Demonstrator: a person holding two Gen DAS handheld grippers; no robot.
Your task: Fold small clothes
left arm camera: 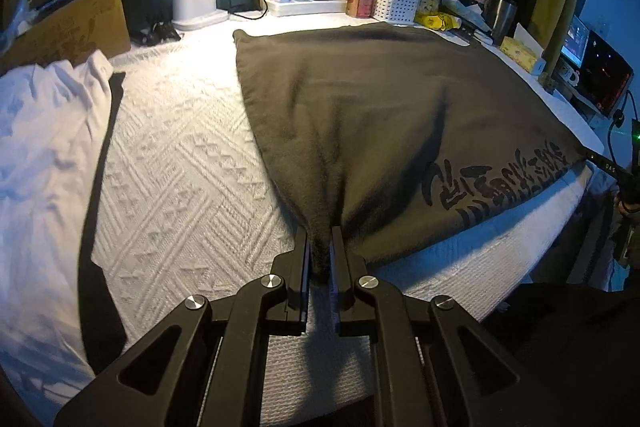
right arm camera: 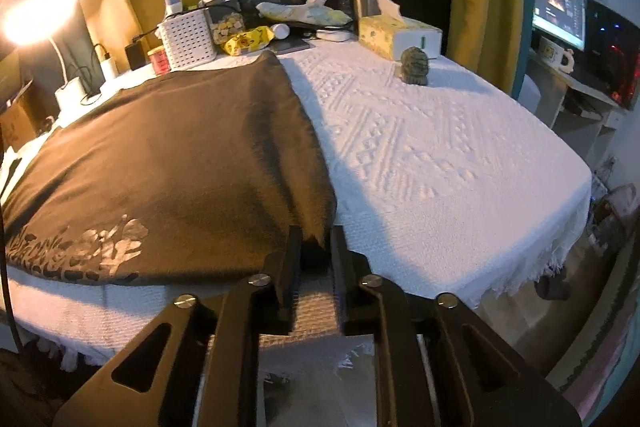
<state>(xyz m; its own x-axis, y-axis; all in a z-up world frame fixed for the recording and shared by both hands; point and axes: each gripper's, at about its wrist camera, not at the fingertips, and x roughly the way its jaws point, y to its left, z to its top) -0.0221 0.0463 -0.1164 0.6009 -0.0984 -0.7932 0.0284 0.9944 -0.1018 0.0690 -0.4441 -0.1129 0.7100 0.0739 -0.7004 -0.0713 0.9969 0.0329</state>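
A dark brown garment (left arm camera: 380, 115) with black lettering (left arm camera: 500, 183) lies spread on the white textured tablecloth (left arm camera: 180, 163). My left gripper (left arm camera: 320, 235) is shut on its near left corner, and the cloth bunches into a ridge between the pads. In the right wrist view the same garment (right arm camera: 168, 155) shows a pale flower print (right arm camera: 88, 247) near its front edge. Its near right corner lies between the fingers of my right gripper (right arm camera: 316, 237). Those jaws stand a little apart and do not press the cloth. Both gripped corners sit close to the table's front edge.
A crumpled white garment (left arm camera: 48, 131) lies at the left beside a cardboard box (left arm camera: 72, 27). Along the back stand a lamp (right arm camera: 36, 15), a white basket (right arm camera: 186, 41), jars, bottles and a tissue box (right arm camera: 396, 35). A small dark figurine (right arm camera: 416, 65) sits on the cloth. The fringed table edge (right arm camera: 532, 267) drops off at the right.
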